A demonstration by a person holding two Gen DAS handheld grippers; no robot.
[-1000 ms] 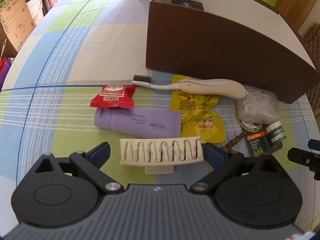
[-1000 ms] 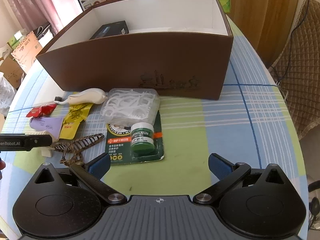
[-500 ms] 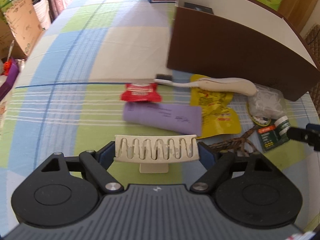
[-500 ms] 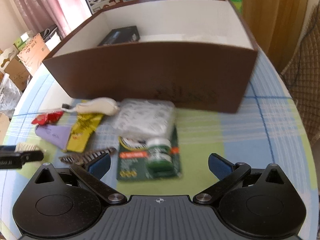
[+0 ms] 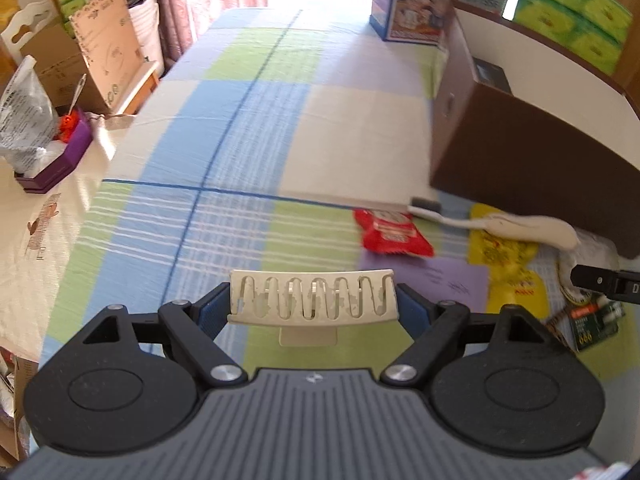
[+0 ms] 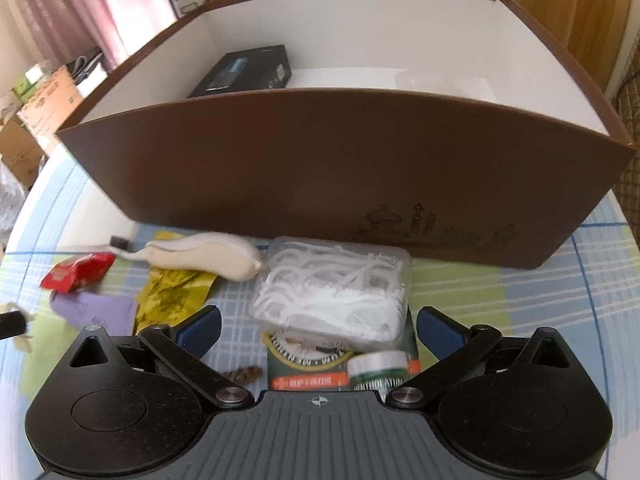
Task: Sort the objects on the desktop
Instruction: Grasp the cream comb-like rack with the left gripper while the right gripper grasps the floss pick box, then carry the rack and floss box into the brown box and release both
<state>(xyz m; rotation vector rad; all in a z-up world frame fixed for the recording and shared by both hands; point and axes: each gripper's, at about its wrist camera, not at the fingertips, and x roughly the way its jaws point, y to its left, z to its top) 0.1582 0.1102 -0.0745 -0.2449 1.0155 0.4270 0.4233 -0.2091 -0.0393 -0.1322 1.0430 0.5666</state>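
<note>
My left gripper [image 5: 313,304] is shut on a cream comb-toothed hair clip [image 5: 313,298], held above the checked tablecloth. To its right lie a red snack packet [image 5: 390,232], a purple tube [image 5: 452,280], a yellow packet [image 5: 504,264] and a cream toothbrush [image 5: 520,228]. My right gripper [image 6: 318,328] is open, low over a clear box of floss picks [image 6: 332,288] and a green salve jar [image 6: 378,368] on its card. The brown box [image 6: 320,168] stands just beyond, with a black box [image 6: 244,72] inside it. A brown hair clip [image 6: 244,374] is mostly hidden by the right gripper's body.
Cardboard boxes [image 5: 100,60] and a plastic bag [image 5: 24,120] stand off the table's left edge. A blue printed carton [image 5: 420,0] and green packs [image 5: 568,8] sit behind the brown box. The right gripper's tip [image 5: 600,282] shows at the right of the left wrist view.
The left gripper closed on the cream hair clip, lifted it and swung left. The right gripper moved forward and lower, over the floss box and closer to the brown box.
</note>
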